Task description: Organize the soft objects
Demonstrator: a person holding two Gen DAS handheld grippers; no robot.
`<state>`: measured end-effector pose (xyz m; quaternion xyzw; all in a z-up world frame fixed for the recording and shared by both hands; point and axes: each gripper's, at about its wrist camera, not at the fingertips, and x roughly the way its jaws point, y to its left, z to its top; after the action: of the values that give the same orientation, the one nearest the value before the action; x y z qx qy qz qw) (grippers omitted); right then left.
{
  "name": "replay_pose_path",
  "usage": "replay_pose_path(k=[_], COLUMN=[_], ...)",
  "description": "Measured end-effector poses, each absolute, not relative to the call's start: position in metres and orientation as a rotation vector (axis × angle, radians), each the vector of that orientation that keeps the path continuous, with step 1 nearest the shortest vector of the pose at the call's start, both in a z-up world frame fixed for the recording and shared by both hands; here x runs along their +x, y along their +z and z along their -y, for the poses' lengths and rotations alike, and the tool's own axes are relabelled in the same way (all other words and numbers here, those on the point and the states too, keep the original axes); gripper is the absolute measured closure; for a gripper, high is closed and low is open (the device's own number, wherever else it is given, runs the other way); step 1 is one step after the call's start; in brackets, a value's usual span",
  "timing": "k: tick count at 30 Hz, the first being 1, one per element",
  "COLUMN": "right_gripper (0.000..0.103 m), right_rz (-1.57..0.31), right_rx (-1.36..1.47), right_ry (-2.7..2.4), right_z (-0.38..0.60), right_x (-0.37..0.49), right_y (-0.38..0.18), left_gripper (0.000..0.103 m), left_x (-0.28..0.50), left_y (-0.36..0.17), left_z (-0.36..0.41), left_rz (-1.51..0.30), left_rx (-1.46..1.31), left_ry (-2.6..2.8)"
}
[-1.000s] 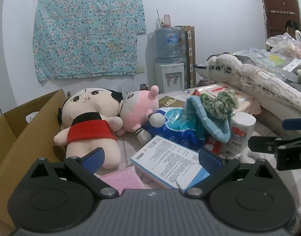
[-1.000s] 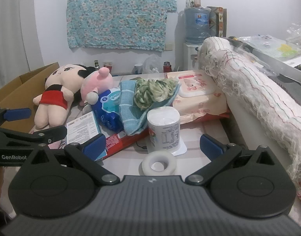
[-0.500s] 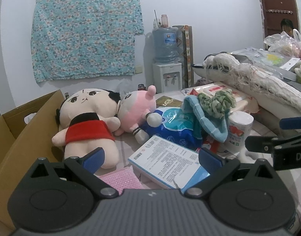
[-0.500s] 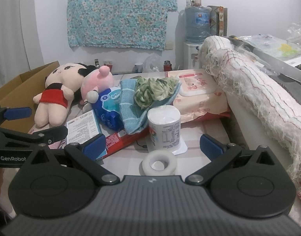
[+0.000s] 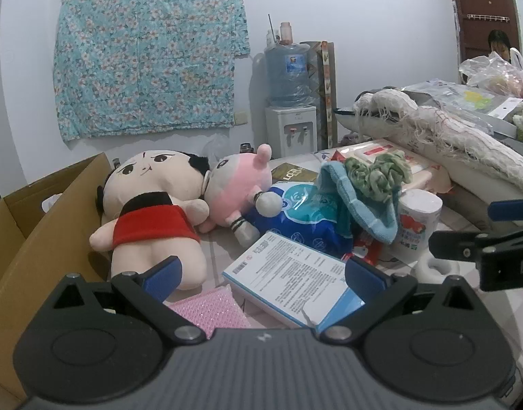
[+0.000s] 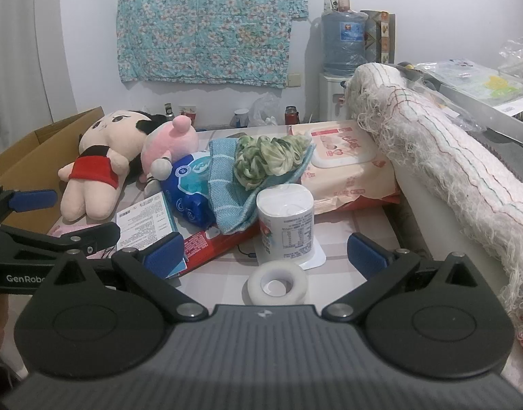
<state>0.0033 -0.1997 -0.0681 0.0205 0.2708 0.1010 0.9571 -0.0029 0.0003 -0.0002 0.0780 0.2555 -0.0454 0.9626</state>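
Little has moved since a second ago: in the left wrist view the whole heap has drifted slightly left and lower in frame, a small shift of the left gripper (image 5: 263, 271); the right wrist view is practically unchanged. No item has been taken up, so the sorting is judged not yet begun.

Item: red-dressed doll (image 5: 152, 212), lying face-up, left of centre in the left view, against the flap of the cardboard box (image 5: 39, 239) at the left edge.
Item: pink plush (image 5: 235, 188), lying touching the doll's right side, one foot resting on the blue packet (image 5: 302, 218).
Item: blue knitted cloth (image 6: 227, 188), draped over the packet, centre of the right view, with the green ruffled piece (image 6: 268, 160) sitting on top of it.
Item: pink sponge-like pad (image 5: 210, 311), lower centre of the left view, just beyond the left gripper's fingers.
Item: fringed white roll (image 6: 449, 164), along the right side of the right view.

Not soft: printed carton (image 5: 288, 280), paper-wrapped roll (image 6: 285, 225), tape ring (image 6: 276, 283), wet-wipes pack (image 6: 343, 167).

Left gripper: jaws spread wide, nothing between them. Right gripper (image 6: 264, 254): likewise released, empty, the tape ring just ahead of it.

Judgement: the box is the likely destination; the doll sits nearest it.
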Motion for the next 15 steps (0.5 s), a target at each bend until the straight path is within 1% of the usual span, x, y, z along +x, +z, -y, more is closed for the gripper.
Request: replay_pose_path(k=[15], right_gripper=[0.001], right_rz=[-0.557], right_rx=[0.046], right_ry=[0.201], right_z=[0.201], right_x=[0.003], right_y=[-0.0676], left_gripper=[0.001], left_x=[-0.0022], left_y=[0.0002], left_z=[0.0], left_rz=[-0.518], left_rx=[0.158], left_ry=[-0.093])
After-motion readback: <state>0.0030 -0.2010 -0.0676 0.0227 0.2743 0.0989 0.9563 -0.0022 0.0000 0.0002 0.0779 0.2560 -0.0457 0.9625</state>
